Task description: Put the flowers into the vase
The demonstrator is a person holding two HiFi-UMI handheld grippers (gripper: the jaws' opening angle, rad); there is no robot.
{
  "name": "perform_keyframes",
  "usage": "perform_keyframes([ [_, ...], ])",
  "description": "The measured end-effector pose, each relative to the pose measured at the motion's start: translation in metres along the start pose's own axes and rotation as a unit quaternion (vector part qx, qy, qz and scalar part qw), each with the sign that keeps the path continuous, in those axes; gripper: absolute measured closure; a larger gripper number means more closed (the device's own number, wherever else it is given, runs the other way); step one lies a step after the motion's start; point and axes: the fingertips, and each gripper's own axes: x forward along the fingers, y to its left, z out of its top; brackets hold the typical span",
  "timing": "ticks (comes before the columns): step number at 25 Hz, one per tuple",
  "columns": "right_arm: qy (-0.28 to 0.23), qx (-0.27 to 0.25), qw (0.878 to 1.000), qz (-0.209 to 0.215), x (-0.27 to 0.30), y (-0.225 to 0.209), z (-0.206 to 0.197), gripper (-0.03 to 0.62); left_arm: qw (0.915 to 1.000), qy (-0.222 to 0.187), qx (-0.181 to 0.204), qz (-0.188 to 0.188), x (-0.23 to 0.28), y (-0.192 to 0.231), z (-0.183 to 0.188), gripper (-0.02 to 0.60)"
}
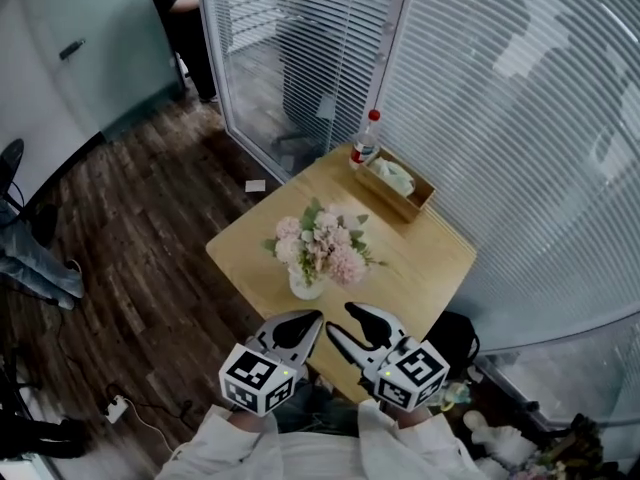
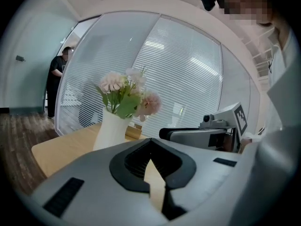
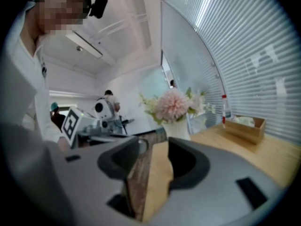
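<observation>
Head view, stock as I read it from my station.

Grippers, two. The left gripper [image 1: 308, 320] and the right gripper [image 1: 340, 318] hang side by side over the near edge of the table, just short of the vase. In the left gripper view the left gripper [image 2: 150, 157] has its jaw tips drawn together with nothing between them. In the right gripper view the right gripper [image 3: 157, 147] has its jaws a little apart, with only floor and table top showing through the gap.

Square light wooden table [image 1: 420, 258], one.

White ceramic vase [image 1: 305, 286], one, upright near the middle of the table.

Bunch of pink and white flowers [image 1: 320, 243] with green leaves, one, standing in the vase already. I cannot count the separate blooms.

Low open wooden box [image 1: 390, 198], one, at the far edge of the table against the glass wall with blinds, holding something pale.

Clear bottle with a red cap [image 1: 366, 143], one, upright, touching the box's far end.

Small white slip of paper [image 1: 256, 185], one, on the dark wood floor beyond the table.

Person in dark clothes [image 1: 180, 18], one, standing at the far left.
</observation>
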Motion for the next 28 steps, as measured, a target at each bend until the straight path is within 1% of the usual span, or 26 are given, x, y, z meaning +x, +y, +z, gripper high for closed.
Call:
perform_keyframes([
  [2,-0.011,0.001,1.0,-0.01,-0.006,0.0,0.001,0.403,1.0,0.004,0.002,-0.003,0.0,-0.002,-0.002,0.572],
  [8,-0.045,-0.005,0.998,-0.036,-0.023,0.004,0.009,0.503,0.9997,0.013,0.017,-0.01,-0.003,-0.01,-0.005,0.572],
  [10,-0.054,-0.005,0.998,-0.045,-0.028,0.006,0.01,0.548,0.9996,0.016,0.016,-0.015,-0.004,-0.013,-0.008,0.572],
  [11,-0.056,-0.004,0.997,-0.049,-0.029,0.007,0.01,0.56,0.9996,0.017,0.016,-0.018,-0.004,-0.015,-0.009,0.572],
  [14,-0.058,0.0,0.997,-0.052,-0.03,0.01,0.009,0.57,0.9993,0.02,0.015,-0.028,-0.005,-0.021,-0.012,0.572],
  [17,-0.053,0.0,0.997,-0.053,-0.031,0.011,0.005,0.58,0.999,0.014,0.01,-0.041,-0.005,-0.028,-0.013,0.572],
  [21,-0.054,0.011,0.997,-0.055,-0.035,0.011,0.002,0.58,0.9982,0.011,-0.002,-0.059,-0.005,-0.034,-0.014,0.572],
  [25,-0.051,0.009,0.997,-0.057,-0.037,0.012,-0.001,0.582,0.9981,0.012,-0.007,-0.061,-0.008,-0.035,-0.017,0.572],
  [28,-0.049,0.005,0.997,-0.061,-0.037,0.013,-0.001,0.582,0.9982,0.014,0.001,-0.059,-0.009,-0.034,-0.016,0.572],
])
